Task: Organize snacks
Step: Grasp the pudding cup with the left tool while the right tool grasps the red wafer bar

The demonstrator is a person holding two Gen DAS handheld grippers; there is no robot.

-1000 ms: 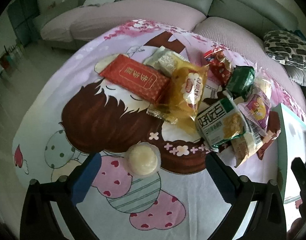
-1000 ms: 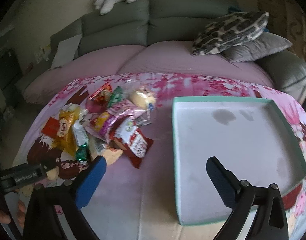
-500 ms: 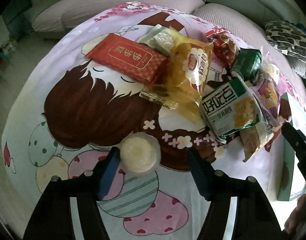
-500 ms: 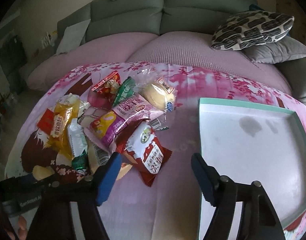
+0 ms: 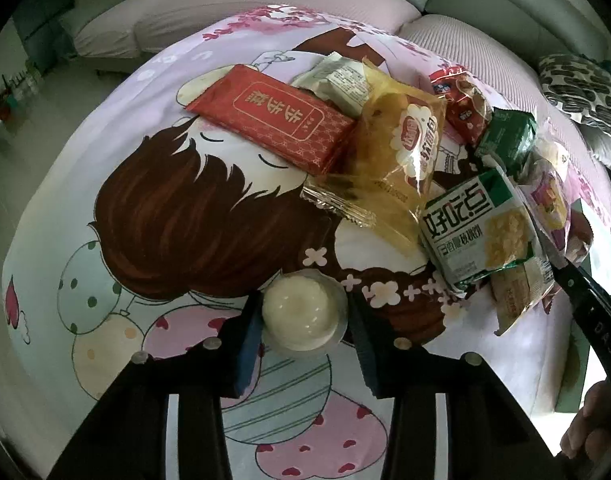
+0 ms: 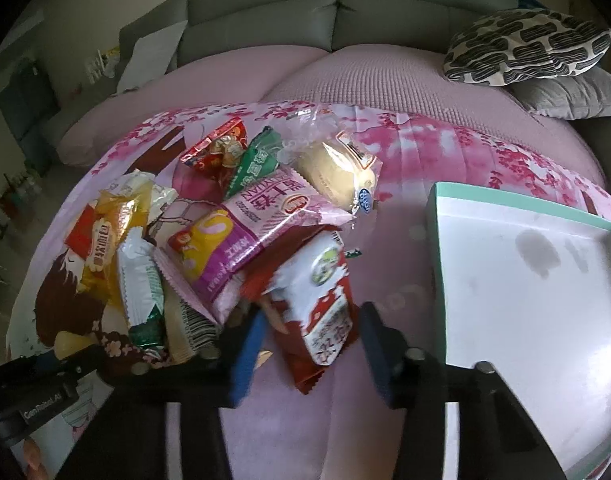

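Note:
A round pale jelly cup (image 5: 303, 316) lies on the cartoon-print cloth (image 5: 177, 216). My left gripper (image 5: 305, 304) points steeply down over the cup, jaws still closing, and both blue pads touch its rim. In the right wrist view a red and white snack packet (image 6: 321, 312) lies at the near edge of the snack pile (image 6: 241, 232). My right gripper (image 6: 313, 312) straddles this packet, jaws closing, with the pads meeting its side edges. A teal-rimmed white tray (image 6: 437, 216) sits empty just right of the packet.
The pile holds a flat red packet (image 5: 269, 118), a yellow bread packet (image 5: 397, 148) and a green and white packet (image 5: 473, 228). The right tool's black body (image 5: 593, 312) and a hand (image 5: 593, 412) show at the right. Behind are a grey sofa (image 6: 265, 4) and a patterned pillow (image 6: 525, 44).
Both grippers' jaws came in from wide apart. The left sank onto the jelly cup. The right moved left from in front of the tray and down over the red and white packet.

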